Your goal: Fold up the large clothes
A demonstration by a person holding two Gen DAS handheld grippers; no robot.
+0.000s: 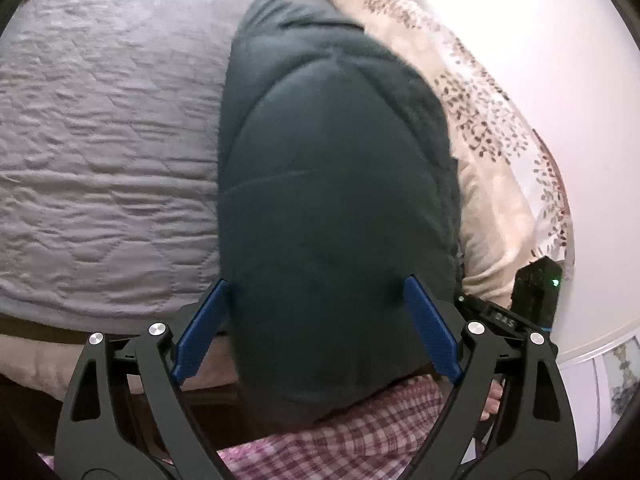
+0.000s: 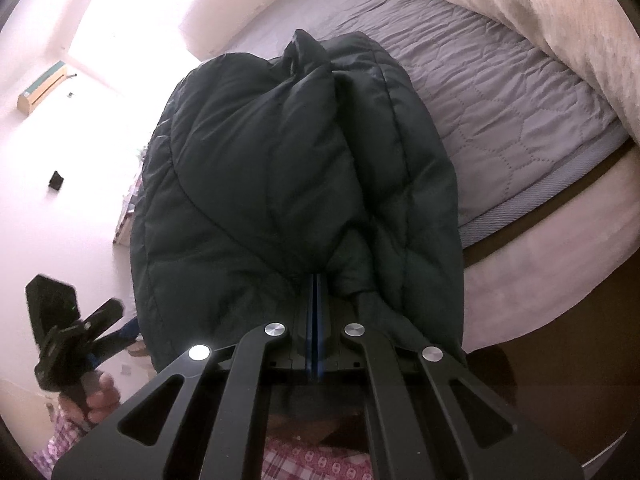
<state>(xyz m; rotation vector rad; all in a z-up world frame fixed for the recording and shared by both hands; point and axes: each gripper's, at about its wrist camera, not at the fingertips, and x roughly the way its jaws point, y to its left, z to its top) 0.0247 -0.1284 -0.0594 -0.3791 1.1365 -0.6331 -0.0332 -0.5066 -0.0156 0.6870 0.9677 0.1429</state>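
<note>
A dark green quilted puffer jacket (image 1: 336,184) hangs in a bundle above the edge of a bed with a grey quilted cover (image 1: 104,152). My left gripper (image 1: 316,284) is open, its blue fingers (image 1: 430,328) spread on either side of the jacket's lower part without clamping it. My right gripper (image 2: 316,280) is shut on a fold of the jacket (image 2: 280,184) and holds it up over the bed's edge. The left gripper also shows at the lower left of the right wrist view (image 2: 76,336), held in a hand.
A cream duvet with a leaf print (image 1: 480,120) lies along the bed's right side by the white wall. A pale padded bed frame (image 2: 560,272) runs around the grey mattress (image 2: 500,92). The person's pink checked clothing (image 1: 360,432) is below the grippers.
</note>
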